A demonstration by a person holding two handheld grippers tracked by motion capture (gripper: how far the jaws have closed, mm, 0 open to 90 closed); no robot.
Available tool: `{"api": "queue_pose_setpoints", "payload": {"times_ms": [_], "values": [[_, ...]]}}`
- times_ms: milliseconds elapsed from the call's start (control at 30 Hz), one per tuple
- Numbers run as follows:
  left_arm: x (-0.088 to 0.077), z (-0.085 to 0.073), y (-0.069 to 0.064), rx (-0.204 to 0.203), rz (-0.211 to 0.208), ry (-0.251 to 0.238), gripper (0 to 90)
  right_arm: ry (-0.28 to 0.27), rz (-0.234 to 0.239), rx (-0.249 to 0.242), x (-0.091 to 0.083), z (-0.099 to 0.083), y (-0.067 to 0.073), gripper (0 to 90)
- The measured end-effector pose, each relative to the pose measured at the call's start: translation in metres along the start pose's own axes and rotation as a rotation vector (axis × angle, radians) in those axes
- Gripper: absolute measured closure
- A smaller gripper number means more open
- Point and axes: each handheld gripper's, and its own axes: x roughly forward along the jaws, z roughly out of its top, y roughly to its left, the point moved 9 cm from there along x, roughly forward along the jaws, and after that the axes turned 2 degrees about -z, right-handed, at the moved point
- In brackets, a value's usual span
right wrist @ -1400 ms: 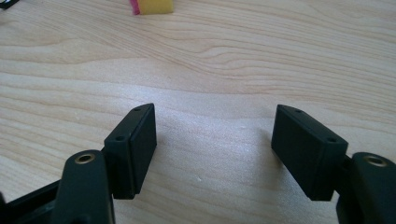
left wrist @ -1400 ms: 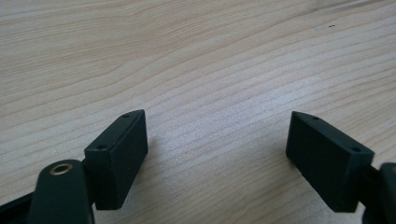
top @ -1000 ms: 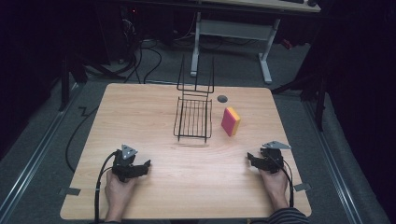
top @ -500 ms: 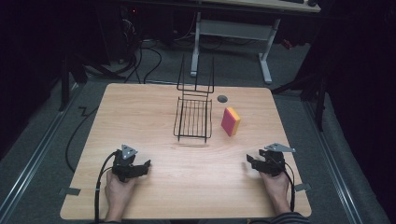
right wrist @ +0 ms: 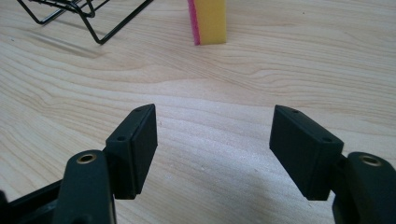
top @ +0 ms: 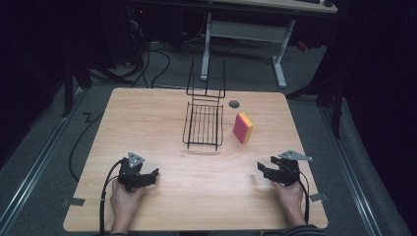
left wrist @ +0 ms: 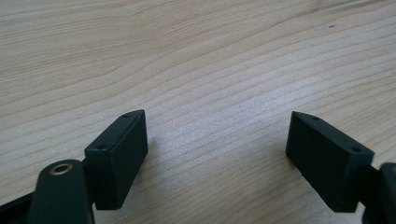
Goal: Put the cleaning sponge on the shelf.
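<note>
A sponge [top: 243, 128], pink with a yellow side, stands on edge right of a black wire rack [top: 203, 125] at the table's middle back. My left gripper [top: 150, 176] rests near the front left. It is open over bare wood [left wrist: 217, 135]. At the front right my right gripper [top: 263, 169] is also open. Its jaws have just been opening and nothing is between them [right wrist: 212, 135]. In the right gripper view the sponge [right wrist: 208, 21] and a corner of the rack [right wrist: 88, 14] lie well ahead of the jaws.
The wooden table [top: 147, 113] has a small dark round hole [top: 234, 103] behind the rack. The rack's tall back wires [top: 206, 81] rise near the far edge. Cables and a desk frame [top: 243, 44] sit on the floor beyond.
The right gripper has shifted only slightly near the front right corner. The left gripper, sponge and rack have stayed where they were.
</note>
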Motion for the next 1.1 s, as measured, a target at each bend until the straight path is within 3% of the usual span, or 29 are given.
{"api": "queue_pose_setpoints", "payload": {"times_ms": [500,1100], "values": [[0.000,0.000,0.000,0.000,0.000,0.000,21.3,-0.025,0.051,-0.046,0.000,0.021,0.020,28.9],[0.000,0.000,0.000,0.000,0.000,0.000,21.3,-0.058,0.029,-0.067,0.005,0.052,0.025,31.9]]}}
